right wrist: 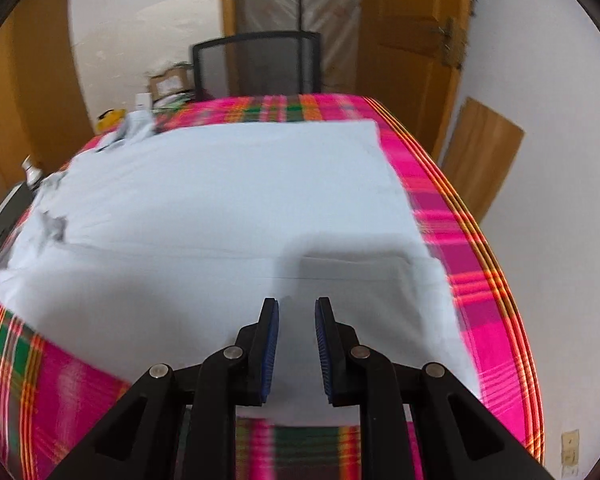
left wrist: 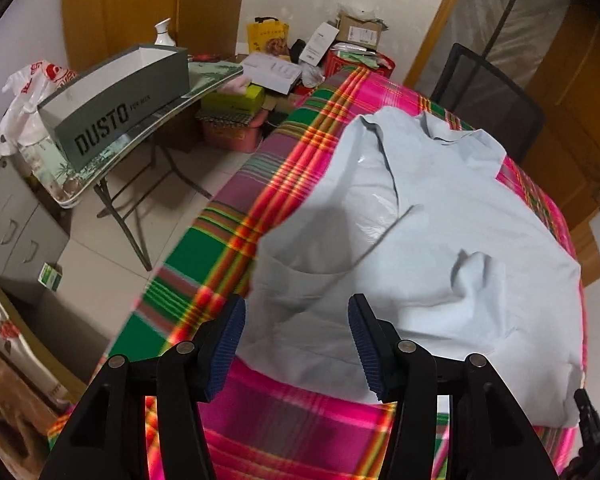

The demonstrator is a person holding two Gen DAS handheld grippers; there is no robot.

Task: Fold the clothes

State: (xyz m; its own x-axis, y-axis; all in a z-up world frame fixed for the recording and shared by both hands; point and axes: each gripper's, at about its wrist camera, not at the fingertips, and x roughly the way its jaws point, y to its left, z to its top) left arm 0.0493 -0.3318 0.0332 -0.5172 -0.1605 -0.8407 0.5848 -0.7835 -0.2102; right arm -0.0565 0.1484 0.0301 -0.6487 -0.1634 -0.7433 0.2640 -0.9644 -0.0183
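I take the plaid cloth (left wrist: 284,168) over the table as my landmark, pink, green and orange, since everything I care about sits on it. The pale blue shirt (left wrist: 440,232) lies on that cloth and covers most of its middle, collar toward the far end near the black mesh chair (left wrist: 488,96), and bottom edge toward me.

As to progress, I judge the shirt partly folded at best. In the left wrist view the sleeve (left wrist: 340,208) on the side of the cloth nearest the folding table (left wrist: 148,120) is turned in over the body, with a diagonal edge running down from the collar and a glossy patch showing beside it. A raised pucker (left wrist: 476,272) stands in the fabric near the hem end of the cloth, so that part is not flat. In the right wrist view the shirt (right wrist: 228,208) reads as a broad, mostly smooth rectangle with one straight crease across it; its side toward the wall edge of the cloth looks squared off. It is spread wide, not a compact stack. Whether this is a fold being built or one laid open again, I cannot settle.

My left gripper (left wrist: 296,344) hangs over the hem edge with its jaws wide apart and nothing between them. My right gripper (right wrist: 296,344) sits low over the hem too, jaws narrower but parted, holding nothing.
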